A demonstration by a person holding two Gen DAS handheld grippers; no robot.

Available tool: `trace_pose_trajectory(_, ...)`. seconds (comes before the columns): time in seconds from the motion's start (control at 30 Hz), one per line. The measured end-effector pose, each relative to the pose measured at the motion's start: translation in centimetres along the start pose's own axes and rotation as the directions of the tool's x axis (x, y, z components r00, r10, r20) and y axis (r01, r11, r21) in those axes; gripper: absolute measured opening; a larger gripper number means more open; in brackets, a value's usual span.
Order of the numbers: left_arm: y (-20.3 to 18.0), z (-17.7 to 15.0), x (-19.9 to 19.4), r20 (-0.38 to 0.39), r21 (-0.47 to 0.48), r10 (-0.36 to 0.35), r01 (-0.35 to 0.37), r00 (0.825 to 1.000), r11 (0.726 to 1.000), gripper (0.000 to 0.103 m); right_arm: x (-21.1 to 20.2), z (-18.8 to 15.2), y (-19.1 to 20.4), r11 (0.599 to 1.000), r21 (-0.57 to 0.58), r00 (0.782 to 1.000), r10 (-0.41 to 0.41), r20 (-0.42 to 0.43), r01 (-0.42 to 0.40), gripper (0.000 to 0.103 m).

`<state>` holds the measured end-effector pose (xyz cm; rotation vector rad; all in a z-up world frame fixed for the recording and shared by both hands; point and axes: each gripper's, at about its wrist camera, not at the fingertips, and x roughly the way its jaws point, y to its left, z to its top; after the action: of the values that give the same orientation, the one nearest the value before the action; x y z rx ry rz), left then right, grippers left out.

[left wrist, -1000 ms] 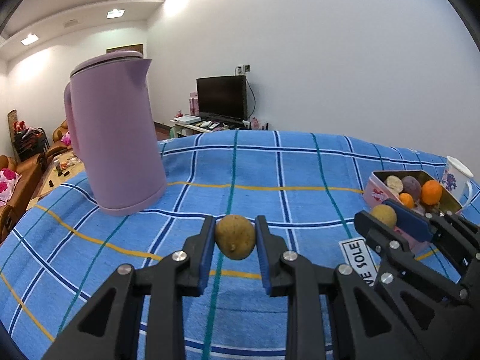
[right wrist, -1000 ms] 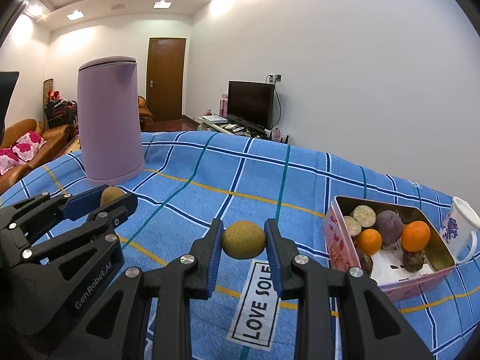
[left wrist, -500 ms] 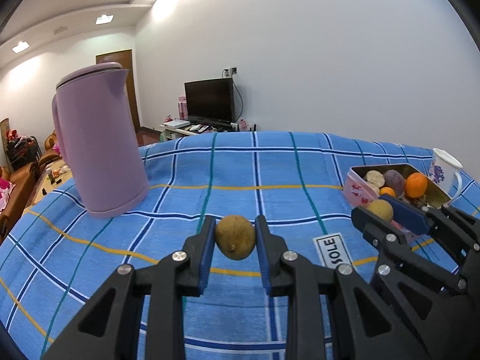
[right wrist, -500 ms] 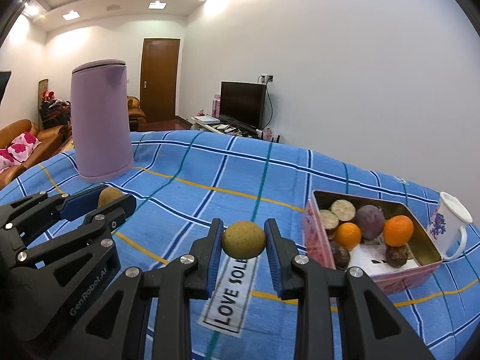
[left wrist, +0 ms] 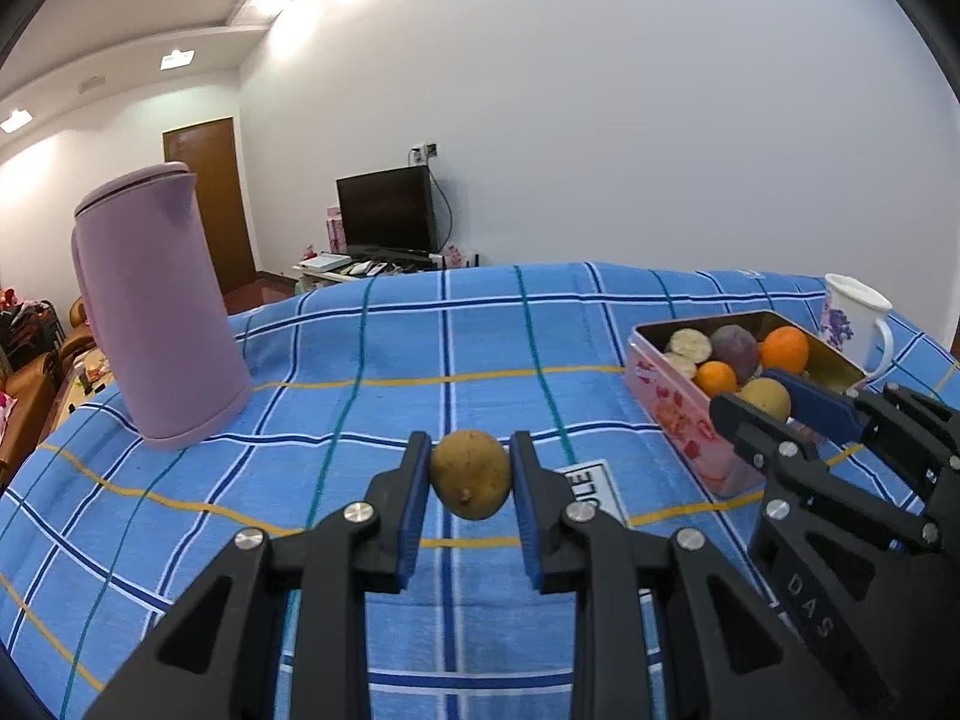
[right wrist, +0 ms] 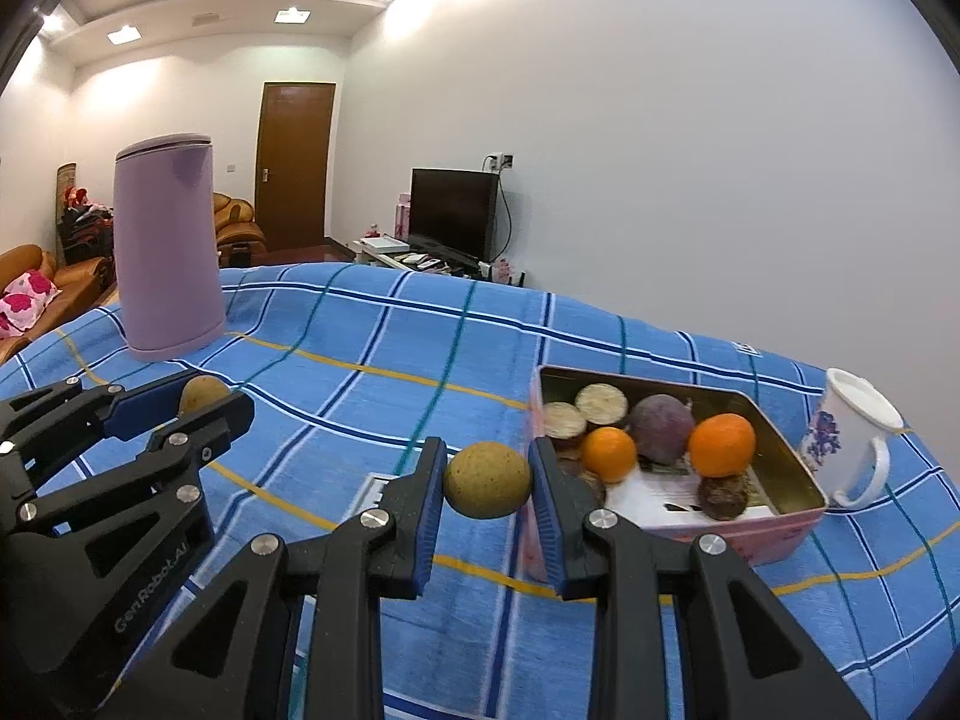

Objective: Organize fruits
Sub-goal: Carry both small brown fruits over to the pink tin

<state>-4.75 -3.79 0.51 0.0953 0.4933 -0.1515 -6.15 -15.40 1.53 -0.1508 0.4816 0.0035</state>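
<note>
Item: left tool (left wrist: 471,474), closed on a brownish-yellow round fruit (left wrist: 471,474), held above the blue plaid cloth.
Item: right tool (right wrist: 487,479), closed on a similar tan fruit (right wrist: 487,479), just beside the pink tin (right wrist: 786,519) of oranges and other fruit.
Handling advice: carry each fruit over the tin's bare corner, lower it, release one at a time; keep clear of the mug (right wrist: 852,438).

"GenRobot.AI" on left gripper (right wrist: 204,405); "DAS" on right gripper (left wrist: 780,399)

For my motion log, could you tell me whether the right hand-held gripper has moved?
Yes: the right hand-held gripper has closed in on the pink tin.
</note>
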Motion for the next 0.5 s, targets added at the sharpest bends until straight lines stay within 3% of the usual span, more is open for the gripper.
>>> trace_pose_trajectory(0.5,-5.0,0.2,-0.4,-0.004,0.061,-0.066,0.066,0.998,0.996,0.028,-1.4,-1.0,-4.7,0.997,0.018,0.997,-0.076,0.009,0.076,0.03)
